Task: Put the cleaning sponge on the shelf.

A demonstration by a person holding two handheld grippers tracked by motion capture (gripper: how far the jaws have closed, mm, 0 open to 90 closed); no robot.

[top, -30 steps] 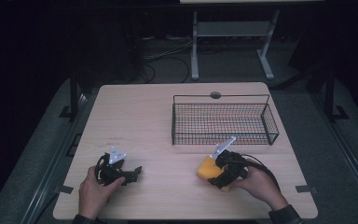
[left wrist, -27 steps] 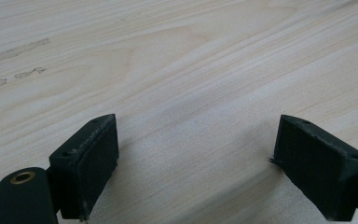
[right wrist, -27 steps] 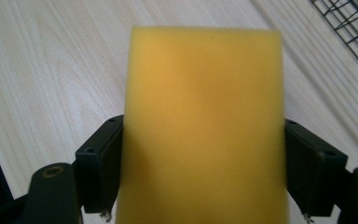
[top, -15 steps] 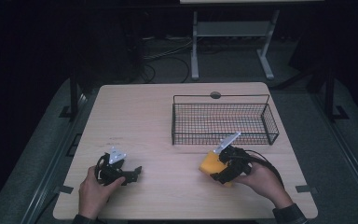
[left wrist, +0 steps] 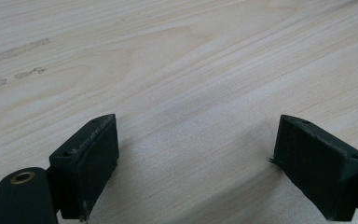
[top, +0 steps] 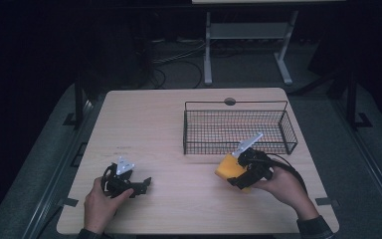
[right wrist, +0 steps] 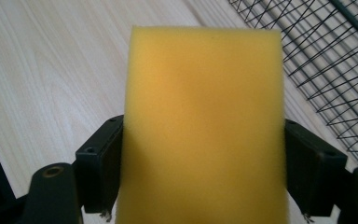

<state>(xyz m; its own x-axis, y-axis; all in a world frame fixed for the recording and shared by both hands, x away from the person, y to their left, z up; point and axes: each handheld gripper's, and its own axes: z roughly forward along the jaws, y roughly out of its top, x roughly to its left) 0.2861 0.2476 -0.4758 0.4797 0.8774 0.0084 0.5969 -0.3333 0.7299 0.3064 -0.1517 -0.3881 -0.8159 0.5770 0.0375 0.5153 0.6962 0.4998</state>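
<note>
Nearest to me, my left tool [top: 138,185] rested spread wide and empty on the tabletop [top: 169,129], I think parked to leave room, while my right tool [top: 235,174] was clenched on the one yellow sponge [top: 227,167], lifted just above the wood. Beyond stood one wire basket [top: 238,130], probably the sponge's destination; I counted two tools in all.

A plain yellow foam sponge block [right wrist: 204,126] sits between black tongs [right wrist: 204,175]. Beside them, a black wire-mesh basket [top: 238,130] rests on a pale wood-grain counter [top: 154,129].
</note>
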